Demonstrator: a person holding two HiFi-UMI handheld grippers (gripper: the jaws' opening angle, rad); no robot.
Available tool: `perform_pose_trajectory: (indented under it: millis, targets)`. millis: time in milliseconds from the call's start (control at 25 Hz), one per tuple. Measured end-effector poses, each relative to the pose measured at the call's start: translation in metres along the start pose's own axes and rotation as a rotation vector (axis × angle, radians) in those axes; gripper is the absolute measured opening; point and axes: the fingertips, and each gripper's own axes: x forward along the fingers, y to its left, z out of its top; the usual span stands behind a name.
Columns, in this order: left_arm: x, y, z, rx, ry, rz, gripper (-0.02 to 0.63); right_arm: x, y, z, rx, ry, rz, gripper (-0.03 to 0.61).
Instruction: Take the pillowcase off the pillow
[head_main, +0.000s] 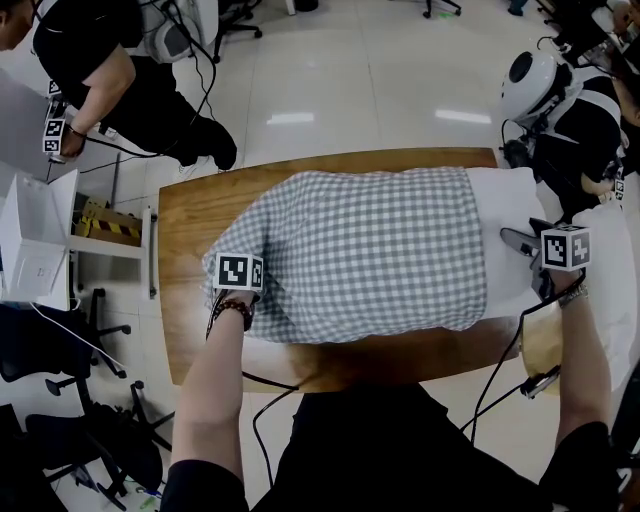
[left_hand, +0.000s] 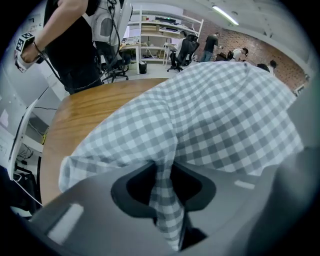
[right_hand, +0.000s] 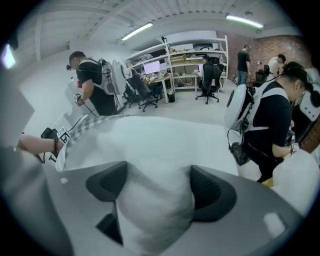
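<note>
A grey-and-white checked pillowcase (head_main: 370, 250) covers most of a white pillow (head_main: 505, 230), which lies across the wooden table (head_main: 200, 210). The pillow's bare end sticks out on the right. At the pillowcase's left end, my left gripper (head_main: 240, 275) points steeply down. In the left gripper view it (left_hand: 164, 180) is shut on a pinched fold of the checked pillowcase (left_hand: 215, 115). My right gripper (head_main: 515, 240) is at the bare end. In the right gripper view it (right_hand: 155, 192) is shut on the bulging pillow (right_hand: 150, 150), and the pillowcase's open edge (right_hand: 75, 131) shows far left.
A person (head_main: 120, 80) stands beyond the table's far left corner, and another in black (head_main: 585, 130) stands with a white helmet-like device (head_main: 530, 80) at the far right. A white shelf unit (head_main: 40, 240) and office chairs (head_main: 60, 350) are on the left. Cables (head_main: 270, 400) hang off the near edge.
</note>
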Motion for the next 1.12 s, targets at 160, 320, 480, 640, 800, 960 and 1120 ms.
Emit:
perform_pose_trajectory:
  millis: [160,320,480,640,800,960,1120]
  targets:
    - [-0.004,-0.01,-0.002,-0.027,-0.023,-0.066,0.015,-0.001,0.003,-0.005,0.002,0.023,0.023,0.31]
    - [-0.02,-0.013,0.0,-0.1,-0.082,-0.128,0.012,-0.003,0.01,-0.007,-0.02,0.04,0.037,0.197]
    - [-0.032,-0.014,0.002,-0.144,-0.127,-0.185,0.012,-0.001,0.012,-0.008,-0.077,0.034,0.027,0.063]
    - [-0.056,0.006,0.008,-0.15,-0.174,-0.216,0.012,0.011,0.03,-0.004,-0.076,0.024,0.012,0.03]
    - [-0.073,0.003,0.006,-0.16,-0.221,-0.218,0.012,0.005,0.026,-0.011,-0.087,-0.007,-0.004,0.023]
    - [-0.086,-0.004,0.011,-0.167,-0.281,-0.206,0.011,-0.015,0.017,-0.01,-0.081,-0.052,-0.03,0.02]
    - [-0.104,-0.001,0.018,-0.185,-0.329,-0.204,0.011,-0.039,0.015,-0.001,-0.085,-0.102,-0.058,0.017]
